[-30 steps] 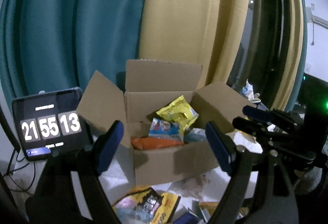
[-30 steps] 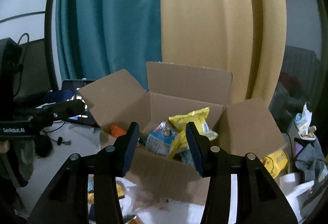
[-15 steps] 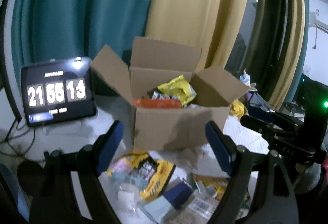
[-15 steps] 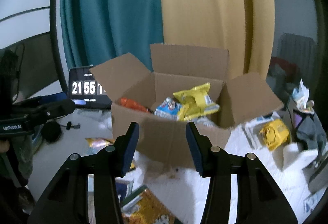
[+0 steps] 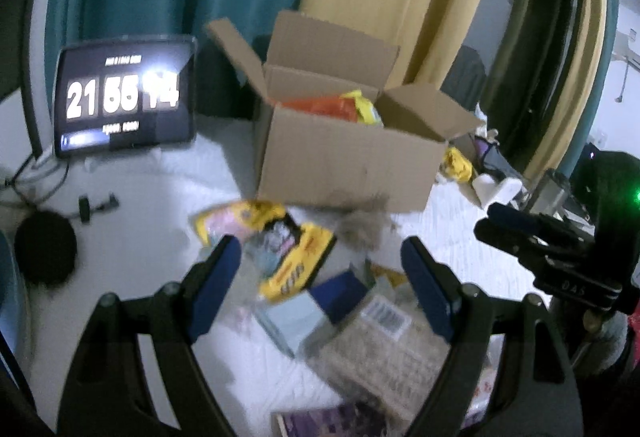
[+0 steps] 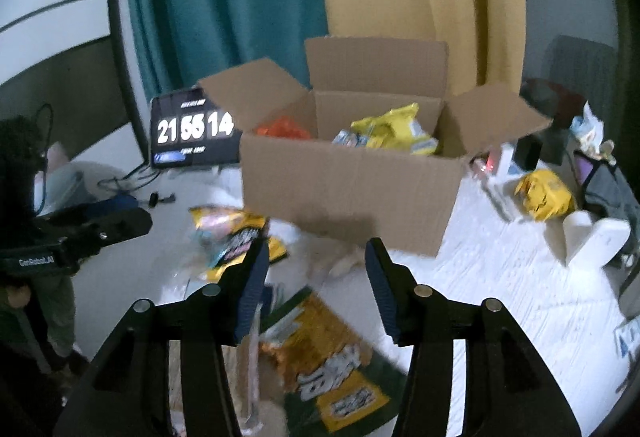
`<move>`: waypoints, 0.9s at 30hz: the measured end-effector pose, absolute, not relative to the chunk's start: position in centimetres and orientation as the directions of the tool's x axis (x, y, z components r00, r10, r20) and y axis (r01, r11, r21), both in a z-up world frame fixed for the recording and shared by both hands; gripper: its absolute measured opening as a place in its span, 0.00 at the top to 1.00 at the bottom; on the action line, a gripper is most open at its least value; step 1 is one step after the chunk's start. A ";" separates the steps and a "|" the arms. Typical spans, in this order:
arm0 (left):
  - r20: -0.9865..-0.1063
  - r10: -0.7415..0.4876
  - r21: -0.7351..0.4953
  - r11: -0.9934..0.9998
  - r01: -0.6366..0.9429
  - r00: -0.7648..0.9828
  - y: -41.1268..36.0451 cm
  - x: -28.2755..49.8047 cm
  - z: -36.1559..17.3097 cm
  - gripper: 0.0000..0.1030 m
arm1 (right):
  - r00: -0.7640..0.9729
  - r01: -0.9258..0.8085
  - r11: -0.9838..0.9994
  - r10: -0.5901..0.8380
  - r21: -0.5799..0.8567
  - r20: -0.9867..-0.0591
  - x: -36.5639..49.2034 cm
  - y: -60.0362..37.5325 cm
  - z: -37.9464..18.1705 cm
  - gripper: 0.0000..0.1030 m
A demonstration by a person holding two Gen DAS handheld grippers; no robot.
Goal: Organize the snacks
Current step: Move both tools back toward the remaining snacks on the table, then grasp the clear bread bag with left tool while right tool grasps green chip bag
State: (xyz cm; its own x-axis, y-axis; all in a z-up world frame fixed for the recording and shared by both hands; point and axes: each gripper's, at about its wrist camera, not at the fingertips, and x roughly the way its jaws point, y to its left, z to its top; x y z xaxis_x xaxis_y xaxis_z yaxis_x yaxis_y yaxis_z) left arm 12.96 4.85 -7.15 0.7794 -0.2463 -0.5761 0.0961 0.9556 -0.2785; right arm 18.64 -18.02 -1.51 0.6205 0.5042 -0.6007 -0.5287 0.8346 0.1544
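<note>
Hovering empty, the wide-spread left gripper [image 5: 320, 283] and opening right gripper [image 6: 316, 287] face light, crinkly snack packets [image 6: 320, 353], best pinched at an edge.

"21 55 14" on tablet screen [image 6: 192, 133], "genrobot.ai" on left gripper [image 6: 100, 229]

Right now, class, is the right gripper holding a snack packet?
No: the right gripper hangs empty, jaws opening, above packets lying before the cardboard box.

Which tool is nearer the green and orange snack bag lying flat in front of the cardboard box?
Right. The right tool, jaws opening and empty, hangs directly above the green and orange snack bag. The left tool, open, is off to its left over a yellow packet.
</note>
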 end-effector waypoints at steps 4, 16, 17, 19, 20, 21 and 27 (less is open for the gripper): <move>-0.616 -0.263 -0.301 0.950 0.086 0.743 4.7 12.1 -9.0 0.19 | 0.586 -0.527 0.830 0.510 0.182 -0.630 17.7 -17.9 -3.2 0.42; -0.699 -0.349 -0.389 0.918 0.078 0.624 0.8 11.3 -12.5 0.08 | 0.539 -0.492 0.839 0.504 0.233 -0.675 17.7 -20.1 -6.4 0.40; -0.704 -0.350 -0.388 0.918 0.078 0.618 0.2 11.3 -12.5 0.07 | 0.538 -0.491 0.838 0.505 0.236 -0.675 17.8 -20.5 -6.5 0.40; -0.712 -0.352 -0.395 0.916 0.068 0.608 -0.6 11.6 -12.7 0.07 | 0.532 -0.494 0.836 0.509 0.240 -0.677 18.0 -21.2 -6.8 0.39; -0.726 -0.351 -0.398 0.916 0.055 0.591 -1.0 11.9 -13.0 0.06 | 0.529 -0.497 0.833 0.512 0.242 -0.677 18.0 -21.5 -7.1 0.38; -0.741 -0.341 -0.390 0.920 0.042 0.579 -1.3 12.2 -13.4 0.06 | 0.524 -0.499 0.831 0.514 0.244 -0.679 18.1 -21.9 -7.3 0.37; -0.775 -0.322 -0.413 0.910 -0.050 0.544 -1.6 12.8 -14.7 0.06 | 0.494 -0.516 0.814 0.538 0.268 -0.683 18.6 -23.9 -8.7 0.29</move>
